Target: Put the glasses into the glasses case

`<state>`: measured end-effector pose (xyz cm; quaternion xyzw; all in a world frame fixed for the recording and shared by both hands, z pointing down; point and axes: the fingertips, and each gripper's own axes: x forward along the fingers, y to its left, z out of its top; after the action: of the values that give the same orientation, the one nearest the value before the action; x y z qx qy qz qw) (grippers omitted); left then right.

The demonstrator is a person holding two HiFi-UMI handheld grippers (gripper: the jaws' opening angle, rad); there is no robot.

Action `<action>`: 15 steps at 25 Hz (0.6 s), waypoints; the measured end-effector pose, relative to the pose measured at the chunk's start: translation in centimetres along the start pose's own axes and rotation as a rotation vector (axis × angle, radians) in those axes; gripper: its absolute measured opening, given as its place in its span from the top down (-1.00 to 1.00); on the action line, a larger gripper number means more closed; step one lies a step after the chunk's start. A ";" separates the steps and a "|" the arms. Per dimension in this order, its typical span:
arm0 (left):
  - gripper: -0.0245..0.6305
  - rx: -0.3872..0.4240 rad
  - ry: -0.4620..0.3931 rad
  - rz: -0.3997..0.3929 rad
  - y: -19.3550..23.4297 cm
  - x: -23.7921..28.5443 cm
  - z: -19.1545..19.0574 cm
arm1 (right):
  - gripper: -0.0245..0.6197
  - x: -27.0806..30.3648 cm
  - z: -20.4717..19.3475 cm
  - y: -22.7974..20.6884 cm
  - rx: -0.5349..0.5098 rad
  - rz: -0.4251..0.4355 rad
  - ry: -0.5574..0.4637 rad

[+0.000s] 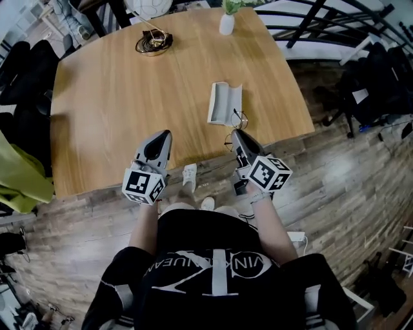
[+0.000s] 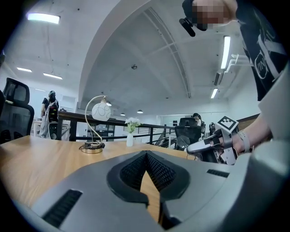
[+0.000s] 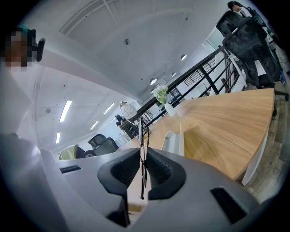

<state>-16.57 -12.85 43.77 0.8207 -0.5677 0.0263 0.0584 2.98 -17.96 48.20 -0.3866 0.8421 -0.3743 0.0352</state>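
Right tongs (image 3: 144, 153) are clamped on the thin dark frame of the glasses (image 1: 239, 120), which stand edge-up between the pads over the near right part of the table (image 1: 110, 109), close to its front edge. Whether the glasses touch the wood cannot be told. An open glasses case (image 1: 224, 102) lies just beyond them at about 11 o'clock, near the table's right edge.

Left tongs (image 1: 161, 136) have their jaws together on nothing, at 9 o'clock from the glasses and also at the front edge. From there a broad stretch of bare wood runs out to 10 o'clock.

A white vase (image 1: 226, 24) stands at 12 o'clock on the far edge, and a gold lamp base (image 1: 153, 44) at 11 o'clock; both are well apart from the case. Black railing (image 1: 322, 16) runs past the far edge, and a dark chair (image 1: 371, 84) sits off the table at 2 o'clock.

Both tongs reach forward nearly level, the right one angled slightly toward the case.
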 end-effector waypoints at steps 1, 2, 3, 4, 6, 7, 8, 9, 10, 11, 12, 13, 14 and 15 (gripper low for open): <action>0.88 -0.001 -0.003 -0.011 0.2 0.8 0.1 | 0.76 0.4 0.2 -0.1 -0.006 -0.006 0.011; 0.88 -0.002 -0.005 -0.021 0.4 1.6 0.2 | 0.76 0.9 0.4 -0.2 -0.011 -0.012 0.021; 0.88 -0.003 -0.006 -0.031 0.7 2.4 0.3 | 0.76 1.4 0.6 -0.3 -0.015 -0.018 0.029; 0.88 -0.003 -0.007 -0.041 1.0 3.2 0.5 | 0.76 1.9 0.9 -0.4 -0.017 -0.024 0.036; 0.88 0.001 -0.007 -0.063 1.6 4.8 0.7 | 0.76 3.1 1.4 -0.6 -0.018 -0.036 0.051; 0.88 0.003 -0.005 -0.073 1.9 5.6 0.7 | 0.76 3.7 1.6 -0.7 -0.020 -0.043 0.059; 0.88 0.005 -0.003 -0.083 2.1 6.2 0.8 | 0.76 4.3 1.8 -0.9 -0.023 -0.052 0.069; 0.88 0.005 0.000 -0.092 2.3 6.8 0.7 | 0.76 4.8 1.9 -1.0 -0.026 -0.061 0.078; 0.88 0.007 0.003 -0.100 2.5 7.3 0.7 | 0.76 5.2 2.1 -1.2 -0.029 -0.070 0.085; 0.88 0.010 0.009 -0.107 2.6 7.9 0.7 | 0.76 5.7 2.3 -1.4 -0.028 -0.077 0.091; 0.88 0.016 0.016 -0.115 2.7 8.4 0.8 | 0.76 6.1 2.5 -1.5 -0.024 -0.084 0.095; 0.88 0.026 0.024 -0.124 2.7 8.9 0.8 | 0.76 6.4 2.7 -1.6 -0.017 -0.091 0.097; 0.88 0.039 0.030 -0.133 2.8 9.3 0.8 | 0.76 6.7 2.9 -1.7 -0.008 -0.101 0.099; 0.88 0.051 0.034 -0.141 2.9 9.7 0.9 | 0.76 7.1 2.9 -1.8 -0.002 -0.112 0.104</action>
<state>-15.91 -22.96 44.12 0.8594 -0.5064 0.0507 0.0490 0.19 -25.31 48.94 -0.4129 0.8203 -0.3945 -0.0300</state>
